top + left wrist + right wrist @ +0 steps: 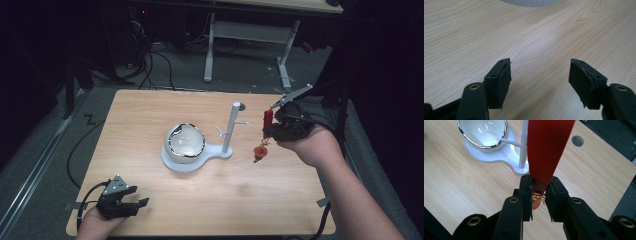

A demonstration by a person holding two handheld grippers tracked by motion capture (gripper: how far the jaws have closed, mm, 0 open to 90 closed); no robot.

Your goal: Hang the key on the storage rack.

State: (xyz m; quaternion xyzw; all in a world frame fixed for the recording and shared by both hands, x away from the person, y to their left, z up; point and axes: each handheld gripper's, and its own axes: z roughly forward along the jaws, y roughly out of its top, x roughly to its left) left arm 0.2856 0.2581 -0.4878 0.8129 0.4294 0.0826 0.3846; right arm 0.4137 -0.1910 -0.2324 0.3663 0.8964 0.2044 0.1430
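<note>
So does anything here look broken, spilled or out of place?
Nothing spilled or broken. The bowl sits tilted on the white stand, apparently by design. The right gripper holds a red ribbon with an ornament dangling; the left gripper rests open.

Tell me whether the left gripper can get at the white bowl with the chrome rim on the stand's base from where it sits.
Probably yes. The left gripper rests open at the table's near left corner, and bare wooden tabletop lies between it and the white bowl with the chrome rim. The right gripper holds a red ribbon off to the side.
</note>
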